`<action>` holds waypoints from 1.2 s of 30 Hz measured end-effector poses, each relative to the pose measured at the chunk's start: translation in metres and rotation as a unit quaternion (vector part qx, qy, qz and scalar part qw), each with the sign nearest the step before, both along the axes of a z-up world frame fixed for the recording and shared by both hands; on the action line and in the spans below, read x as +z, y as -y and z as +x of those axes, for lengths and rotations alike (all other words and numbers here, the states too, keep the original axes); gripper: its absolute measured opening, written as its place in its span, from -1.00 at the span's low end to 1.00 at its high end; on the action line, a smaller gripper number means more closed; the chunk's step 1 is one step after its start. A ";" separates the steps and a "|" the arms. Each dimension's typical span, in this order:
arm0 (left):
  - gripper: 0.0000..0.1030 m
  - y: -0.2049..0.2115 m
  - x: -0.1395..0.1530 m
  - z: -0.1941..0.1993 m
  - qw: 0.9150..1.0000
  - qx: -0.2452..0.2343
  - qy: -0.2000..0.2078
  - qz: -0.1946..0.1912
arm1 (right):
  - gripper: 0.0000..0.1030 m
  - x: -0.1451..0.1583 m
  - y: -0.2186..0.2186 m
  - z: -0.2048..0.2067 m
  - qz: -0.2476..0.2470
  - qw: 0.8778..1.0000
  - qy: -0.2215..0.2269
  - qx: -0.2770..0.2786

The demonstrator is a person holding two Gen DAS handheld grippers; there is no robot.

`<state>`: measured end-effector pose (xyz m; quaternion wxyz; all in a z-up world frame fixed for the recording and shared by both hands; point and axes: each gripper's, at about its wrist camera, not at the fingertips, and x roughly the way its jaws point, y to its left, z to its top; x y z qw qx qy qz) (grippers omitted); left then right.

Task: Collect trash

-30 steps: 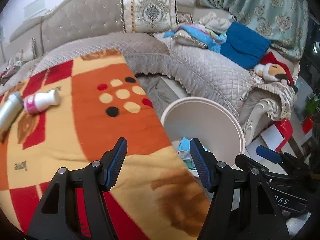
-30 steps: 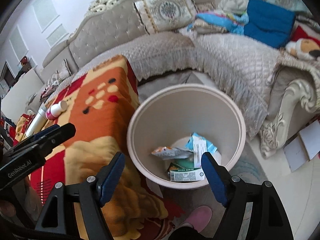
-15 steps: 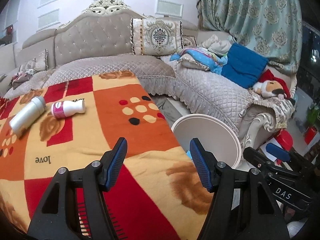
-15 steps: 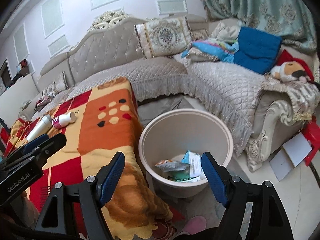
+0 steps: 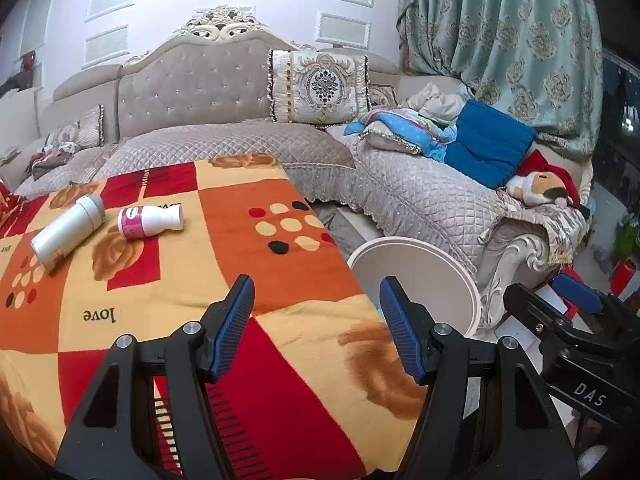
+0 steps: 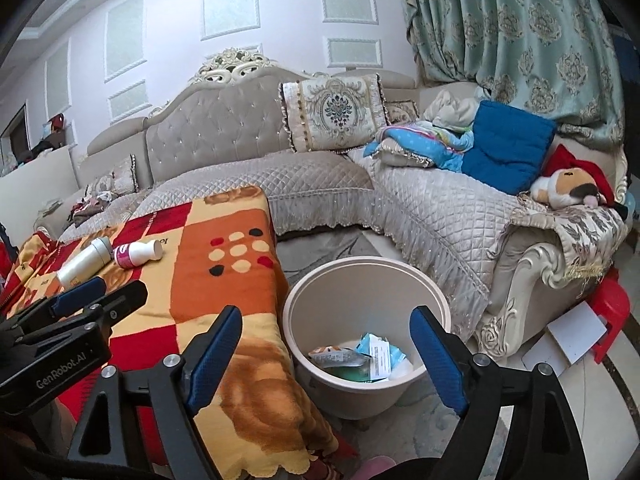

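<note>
Two bottles lie on their sides on the patterned blanket (image 5: pixel 168 304): a plain white bottle (image 5: pixel 66 232) and a white bottle with a pink label (image 5: pixel 150 221), also seen as the white bottle (image 6: pixel 84 262) and the pink-label bottle (image 6: pixel 138 255). A beige trash bin (image 6: pixel 362 280) stands on the floor right of the blanket, with several wrappers (image 6: pixel 360 358) inside. My left gripper (image 5: pixel 316 308) hangs open and empty above the blanket's near part. My right gripper (image 6: pixel 326 334) hovers near the bin; its jaws are opening with nothing between them.
A quilted grey corner sofa (image 5: pixel 420 196) wraps around behind, with cushions, a blue pillow (image 5: pixel 488 148) and a plush toy (image 5: pixel 540 188). A red stool (image 6: pixel 608 312) and white paper (image 6: pixel 572 332) sit on the floor at right. A pink slipper (image 6: pixel 376 466) shows below.
Both grippers have risen and tilted up, so the bin and blanket sit lower and farther in view. The right gripper's jaws have spread wider. The bottles have not moved.
</note>
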<state>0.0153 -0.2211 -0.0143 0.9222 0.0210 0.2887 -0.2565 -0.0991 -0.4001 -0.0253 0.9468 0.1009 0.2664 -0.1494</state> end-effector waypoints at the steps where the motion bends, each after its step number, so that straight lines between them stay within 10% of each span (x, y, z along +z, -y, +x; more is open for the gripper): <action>1: 0.24 -0.001 0.000 0.000 1.000 0.001 0.000 -0.001 | 0.68 0.001 0.000 0.000 0.001 1.000 0.001 0.001; 36: 0.24 -0.005 -0.006 -0.002 1.000 0.003 0.003 -0.007 | 0.69 0.000 -0.013 0.000 -0.013 1.000 0.008 0.005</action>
